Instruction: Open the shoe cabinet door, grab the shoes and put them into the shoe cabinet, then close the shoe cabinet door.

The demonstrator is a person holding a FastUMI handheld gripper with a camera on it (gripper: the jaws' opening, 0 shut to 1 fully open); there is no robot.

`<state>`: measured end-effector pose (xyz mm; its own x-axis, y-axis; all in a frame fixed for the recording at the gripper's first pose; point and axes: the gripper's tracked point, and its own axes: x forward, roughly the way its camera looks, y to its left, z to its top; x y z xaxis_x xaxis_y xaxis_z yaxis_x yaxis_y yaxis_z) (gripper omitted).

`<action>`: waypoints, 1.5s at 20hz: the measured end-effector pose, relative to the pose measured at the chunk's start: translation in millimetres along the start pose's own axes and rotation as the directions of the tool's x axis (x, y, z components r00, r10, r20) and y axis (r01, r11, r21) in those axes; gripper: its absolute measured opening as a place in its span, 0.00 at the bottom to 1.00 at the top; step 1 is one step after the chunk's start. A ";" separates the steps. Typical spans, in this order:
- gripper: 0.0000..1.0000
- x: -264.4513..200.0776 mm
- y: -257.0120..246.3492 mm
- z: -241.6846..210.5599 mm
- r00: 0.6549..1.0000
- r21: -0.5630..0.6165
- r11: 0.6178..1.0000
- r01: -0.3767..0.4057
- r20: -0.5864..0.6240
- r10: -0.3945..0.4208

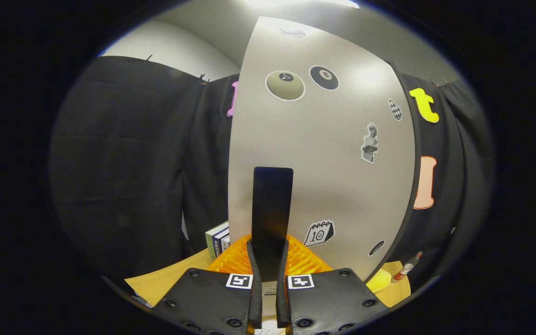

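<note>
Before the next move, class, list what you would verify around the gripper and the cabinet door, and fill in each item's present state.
1. Gripper closed on the black handle: ok, both fingers press its sides.
2. Handle centred and upright between the fingers: ok.
3. Cabinet door open or shut: cannot tell; its stickered face lies straight ahead.
4. Orange ribbed object below the handle, out of the door's swing: cannot tell.
5. Books by the door's left edge, out of the way: cannot tell.
6. Marker on the table, right of the door, apart from the fingers: ok.
</note>
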<state>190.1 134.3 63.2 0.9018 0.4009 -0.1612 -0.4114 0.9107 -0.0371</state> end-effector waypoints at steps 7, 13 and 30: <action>0.13 -33.2 -23.3 -3.7 0.999 -0.016 0.999 0.037 -0.006 -0.037; 0.13 -60.6 -52.8 -7.7 0.995 -0.020 0.995 0.094 -0.029 -0.094; 0.08 -122.0 -159.4 -29.2 0.891 -0.032 0.892 0.450 -0.046 -0.451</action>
<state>141.8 -62.8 60.0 0.9834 -0.0583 -0.1719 0.0348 0.9900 -0.1369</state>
